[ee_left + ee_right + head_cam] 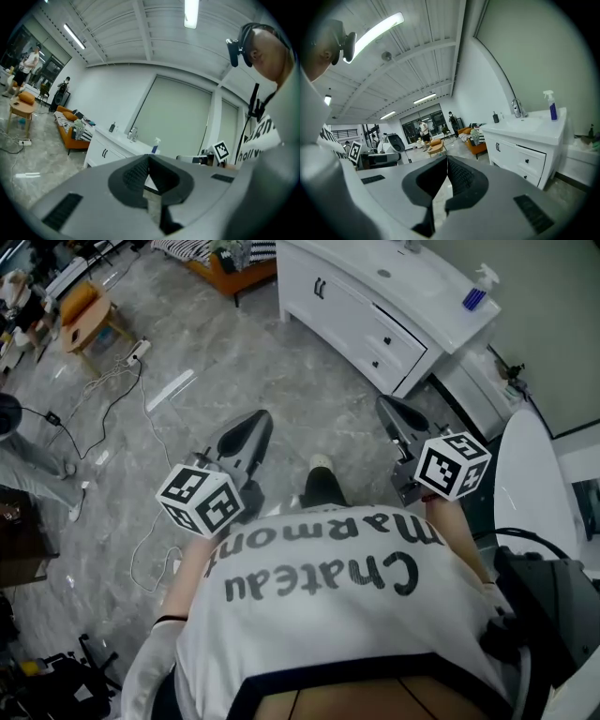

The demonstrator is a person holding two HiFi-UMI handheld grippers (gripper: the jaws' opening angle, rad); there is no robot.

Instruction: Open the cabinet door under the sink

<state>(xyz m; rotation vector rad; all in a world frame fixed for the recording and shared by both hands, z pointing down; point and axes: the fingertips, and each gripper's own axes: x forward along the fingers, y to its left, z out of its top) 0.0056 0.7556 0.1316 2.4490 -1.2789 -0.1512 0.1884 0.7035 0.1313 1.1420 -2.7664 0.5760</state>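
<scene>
The white sink cabinet (349, 313) stands ahead on the grey floor, with a pair of dark handles on its doors (321, 287) and two drawers with knobs (386, 339) to their right. On its top stand a faucet (516, 108) and a blue spray bottle (477, 292). My left gripper (260, 419) and right gripper (385, 405) are both held in the air well short of the cabinet. Each is shut with nothing between its jaws. The cabinet (108, 150) lies left of the shut jaws in the left gripper (149, 157) view and the cabinet (525, 151) right of them in the right gripper (446, 158) view.
An orange sofa (232, 266) with striped cushions stands left of the cabinet. A small wooden table (84, 319) and a power strip with cables (139, 351) lie at the far left. A white rounded unit (531, 486) stands close on the right. People stand far off (423, 130).
</scene>
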